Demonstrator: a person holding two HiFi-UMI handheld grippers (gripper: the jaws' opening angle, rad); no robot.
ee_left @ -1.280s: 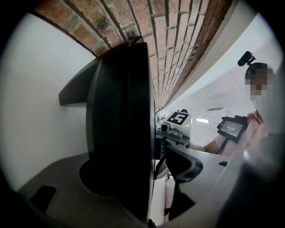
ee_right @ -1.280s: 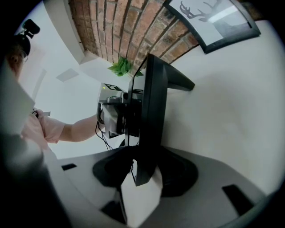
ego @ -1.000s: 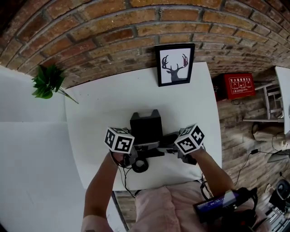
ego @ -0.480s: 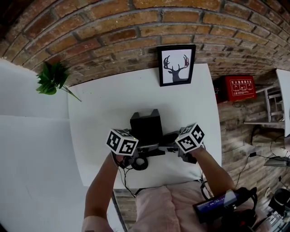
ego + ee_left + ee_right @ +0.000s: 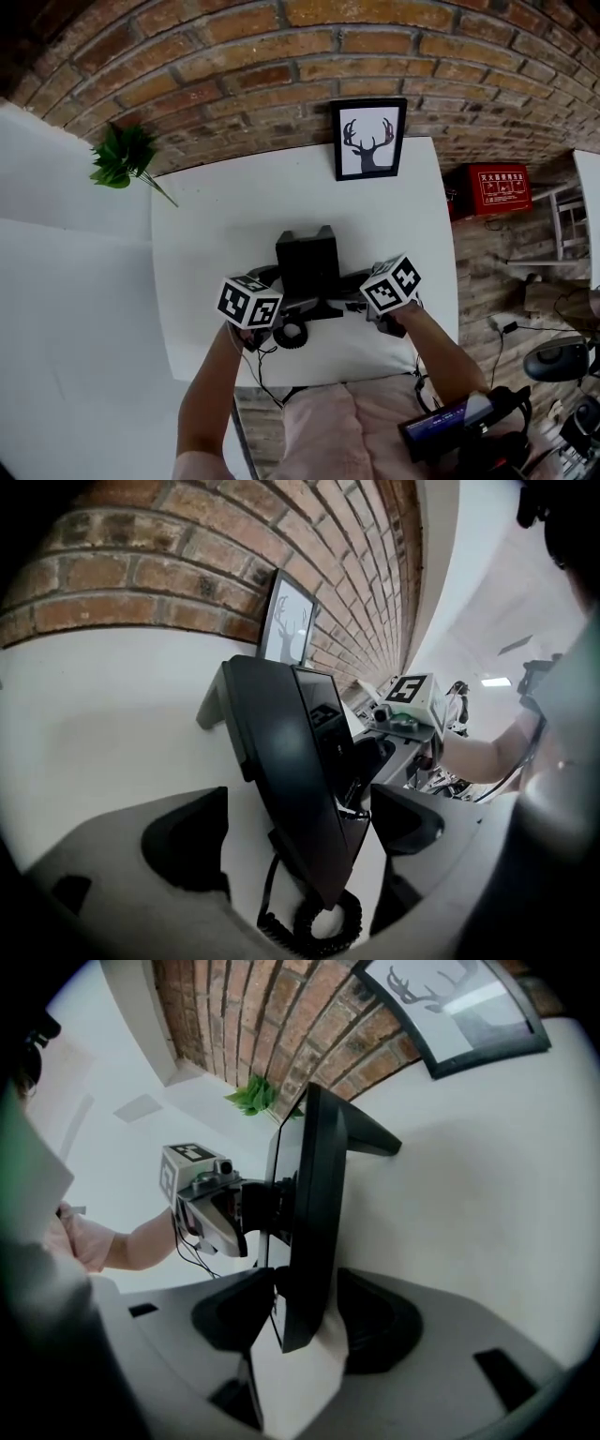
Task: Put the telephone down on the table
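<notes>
A black desk telephone (image 5: 307, 262) stands on the white table (image 5: 211, 234), its coiled cord (image 5: 291, 332) lying in front of it. My left gripper (image 5: 267, 319) is at the phone's left front corner. Its jaws have just been opening and stand wide, with the phone's edge (image 5: 281, 752) between them and a gap on each side. My right gripper (image 5: 364, 306) is at the phone's right side. In the right gripper view the phone's thin edge (image 5: 314, 1194) runs between that gripper's jaws (image 5: 305, 1321). They have just been opening too, and light shows beside the edge.
A framed deer picture (image 5: 368, 138) leans on the brick wall behind the phone. A green plant (image 5: 124, 155) sits beyond the table's back left corner. A red box (image 5: 494, 188) and chairs stand on the floor to the right. The table's front edge is close to my arms.
My left gripper has slid a little back from the phone toward the table's front edge and turned. The right gripper and the phone have stayed put.
</notes>
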